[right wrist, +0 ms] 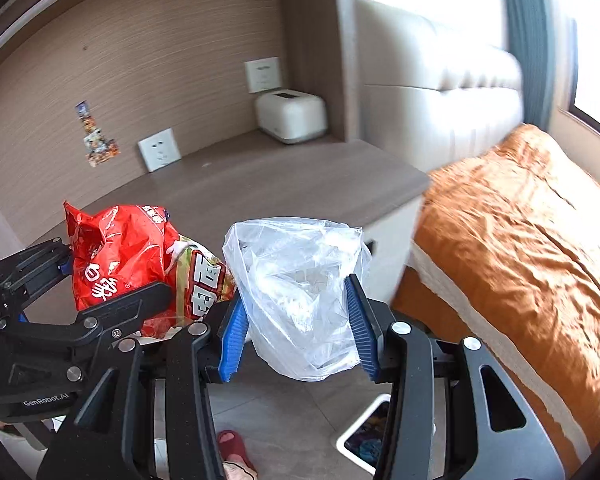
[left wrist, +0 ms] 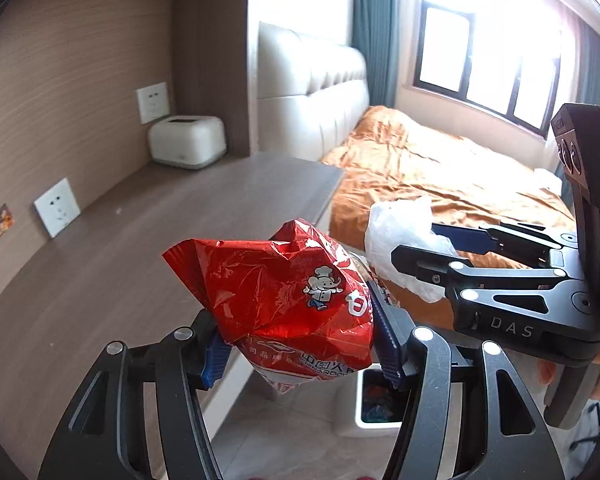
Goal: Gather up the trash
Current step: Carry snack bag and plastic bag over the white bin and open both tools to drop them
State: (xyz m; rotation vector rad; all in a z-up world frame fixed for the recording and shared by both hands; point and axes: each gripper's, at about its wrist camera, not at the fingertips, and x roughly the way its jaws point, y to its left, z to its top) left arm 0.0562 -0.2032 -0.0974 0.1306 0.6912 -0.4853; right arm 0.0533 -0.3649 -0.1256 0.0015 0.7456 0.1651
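Presently: red snack wrapper point(left wrist: 284, 292), crumpled, pinched in your left gripper point(left wrist: 300, 340) above the desk point(left wrist: 140, 240) edge. Clear plastic bag point(right wrist: 300, 296), at its 3 o'clock, clamped in your right gripper point(right wrist: 300, 332) (fingers closed on it). White bin point(right wrist: 364, 436) below, at 6 o'clock.

I count two hand-held grippers, left point(left wrist: 296, 344) and right point(right wrist: 298, 330), one red snack bag point(left wrist: 284, 292), one clear plastic bag point(right wrist: 300, 292), one white bin point(right wrist: 366, 434), two wall sockets point(right wrist: 159, 149) point(right wrist: 263, 74), one white box point(right wrist: 291, 116) on the worktop point(right wrist: 280, 184).
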